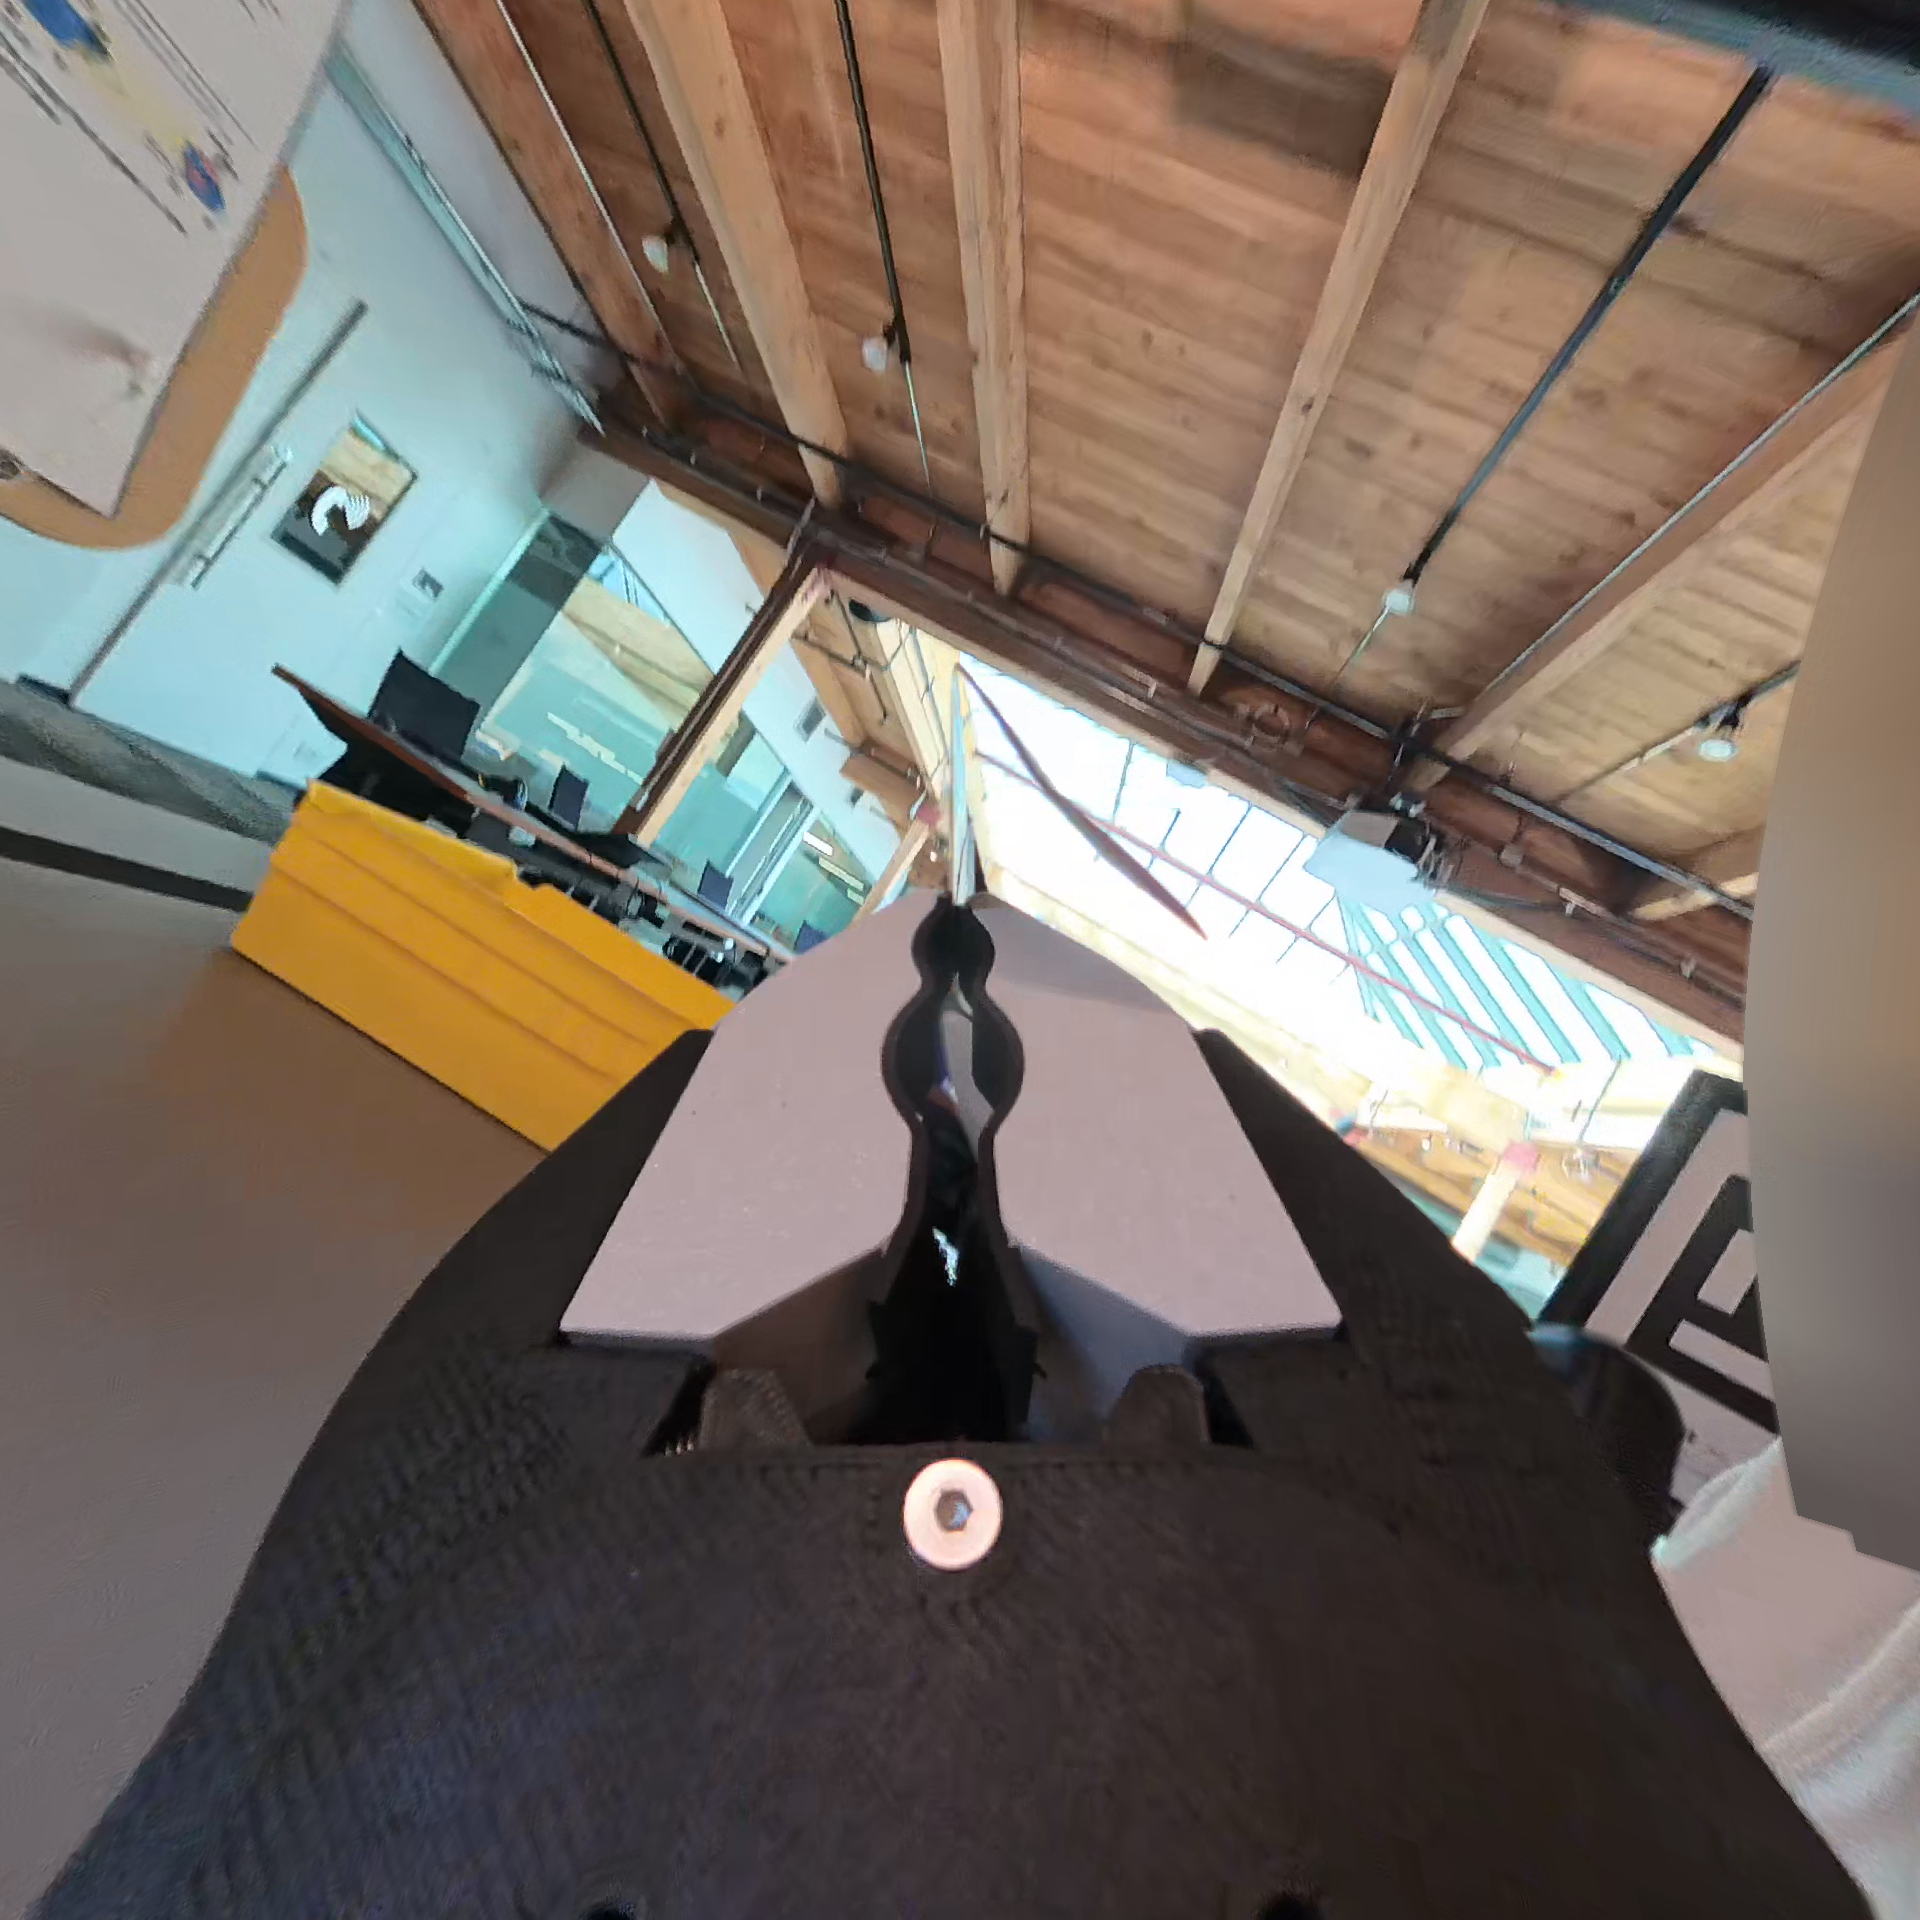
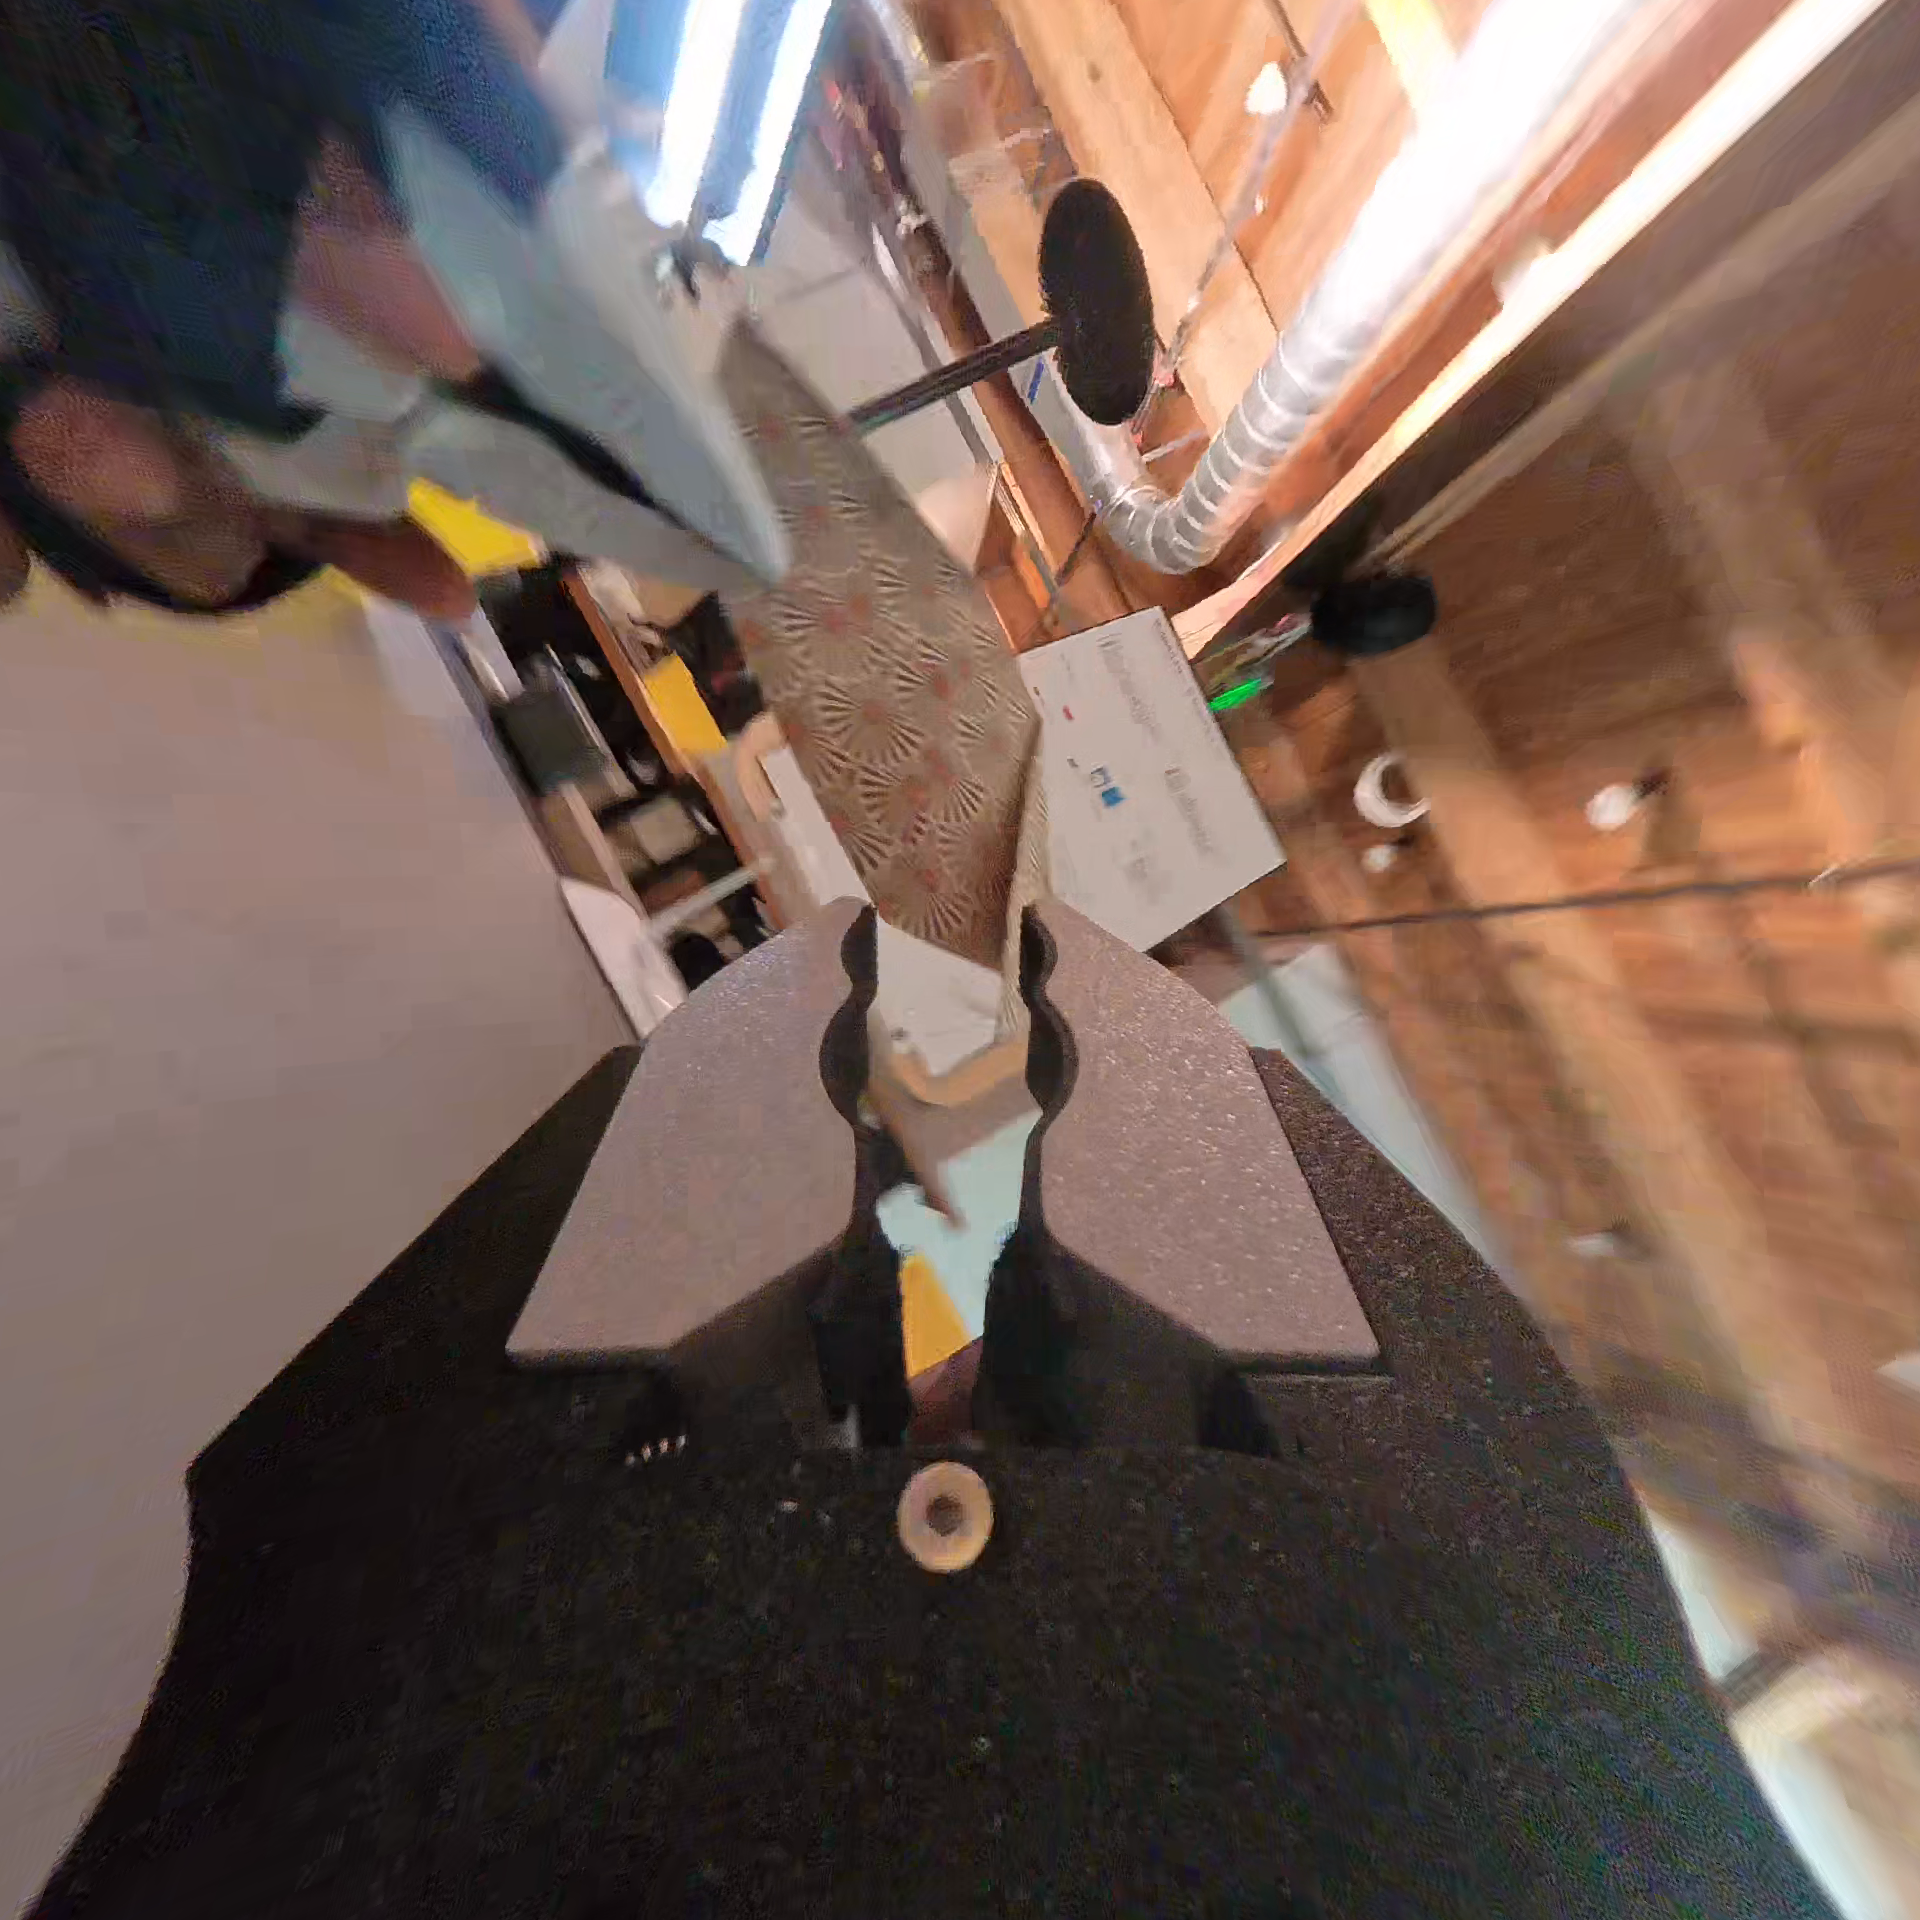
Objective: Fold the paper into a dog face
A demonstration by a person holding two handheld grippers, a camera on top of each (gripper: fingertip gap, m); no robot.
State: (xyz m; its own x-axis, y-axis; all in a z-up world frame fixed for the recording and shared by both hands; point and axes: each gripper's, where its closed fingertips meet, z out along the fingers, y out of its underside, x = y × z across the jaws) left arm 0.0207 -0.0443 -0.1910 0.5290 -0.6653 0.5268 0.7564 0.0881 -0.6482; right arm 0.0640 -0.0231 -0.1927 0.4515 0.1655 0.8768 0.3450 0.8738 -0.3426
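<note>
The paper (image 2: 883, 707) is a folded sheet with a brown fan pattern, held up in the air. In the left wrist view it shows edge-on as a thin strip (image 1: 964, 790) rising from my left gripper (image 1: 958, 909), whose pads are shut on it. In the right wrist view the left gripper (image 2: 764, 561) shows blurred at the upper left, pinching the paper's upper part. My right gripper (image 2: 945, 935) is open. The paper's lower end hangs between its fingers (image 2: 1132, 1039), close to the right one, with a clear gap to the left pad.
A yellow bin (image 1: 457, 935) stands on the brown table (image 1: 156, 1195) to the left. A person's pale sleeve (image 1: 1818, 1714) is at the right edge. A white board (image 2: 1153, 769) and a black round object on a rod (image 2: 1096, 301) lie beyond the paper.
</note>
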